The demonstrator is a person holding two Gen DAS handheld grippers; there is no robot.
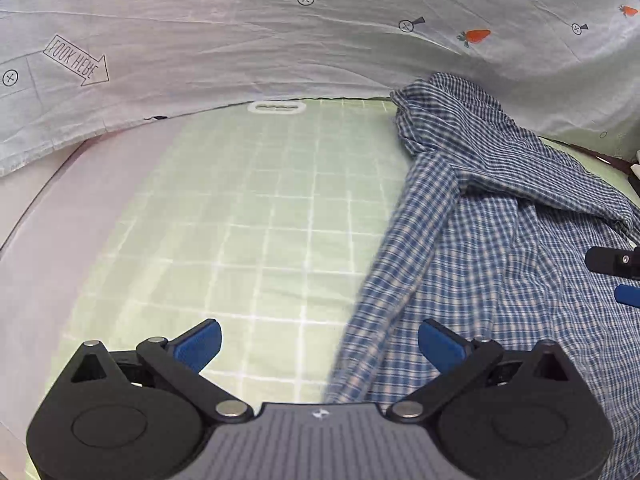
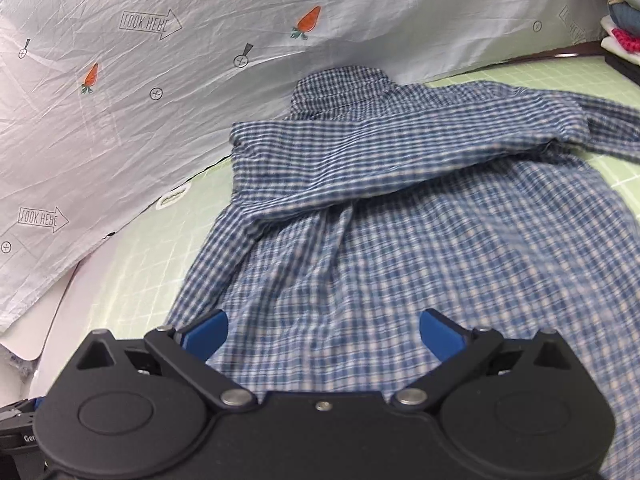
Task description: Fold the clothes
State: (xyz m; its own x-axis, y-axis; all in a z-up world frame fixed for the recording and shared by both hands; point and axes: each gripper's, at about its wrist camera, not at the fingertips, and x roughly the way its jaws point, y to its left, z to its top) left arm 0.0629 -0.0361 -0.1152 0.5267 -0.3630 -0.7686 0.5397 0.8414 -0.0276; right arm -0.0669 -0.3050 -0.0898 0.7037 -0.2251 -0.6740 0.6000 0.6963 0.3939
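Both grippers, left gripper (image 1: 319,344) and right gripper (image 2: 323,334), are hovering released; the shirt (image 2: 380,220) is lying lengthwise ahead, nearer the right.

counter (image 2: 48,312): white | on it: green grid mat (image 1: 248,220) | on mat: blue checked shirt (image 2: 400,240), spread, rumpled

- I see a green cutting mat (image 1: 248,216) with a white grid as the work surface
- wrinkled pale sheet (image 2: 120,112) hangs at far side, printed with carrots and "LOOK HERE" arrows
- stacked items (image 2: 620,28) far right
- light even, soft
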